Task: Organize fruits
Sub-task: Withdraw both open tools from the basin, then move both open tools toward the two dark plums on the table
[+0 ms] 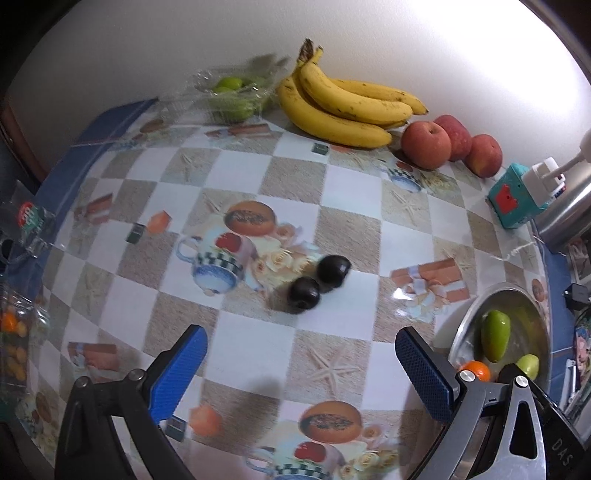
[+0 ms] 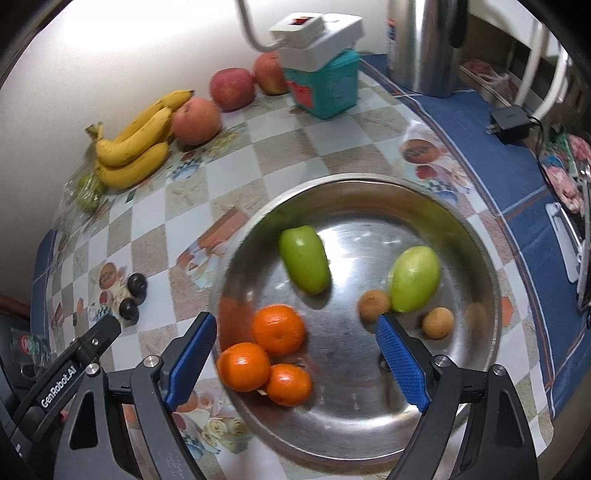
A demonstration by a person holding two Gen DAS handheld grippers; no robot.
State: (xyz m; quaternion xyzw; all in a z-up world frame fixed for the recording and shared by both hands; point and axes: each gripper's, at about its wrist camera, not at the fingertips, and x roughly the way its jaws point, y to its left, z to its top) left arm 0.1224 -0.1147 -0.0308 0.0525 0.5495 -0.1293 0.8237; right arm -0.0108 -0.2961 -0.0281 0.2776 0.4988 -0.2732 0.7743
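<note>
Two dark plums (image 1: 317, 282) lie on the patterned tablecloth, just ahead of my open, empty left gripper (image 1: 301, 347); they also show in the right wrist view (image 2: 133, 295). A steel bowl (image 2: 476, 236) holds three oranges (image 2: 266, 350), two green fruits (image 2: 304, 258) and two small brown fruits (image 2: 437, 322). My right gripper (image 2: 295, 336) is open and empty, hovering over the bowl. Bananas (image 1: 343, 107) and three red apples (image 1: 426, 144) lie by the wall.
A clear plastic tray of green fruit (image 1: 231, 94) sits at the back left. A teal box (image 2: 325, 88) with a white power strip (image 2: 317, 33) and a steel kettle (image 2: 424, 44) stand at the back right. A black charger (image 2: 511, 122) lies on the blue cloth.
</note>
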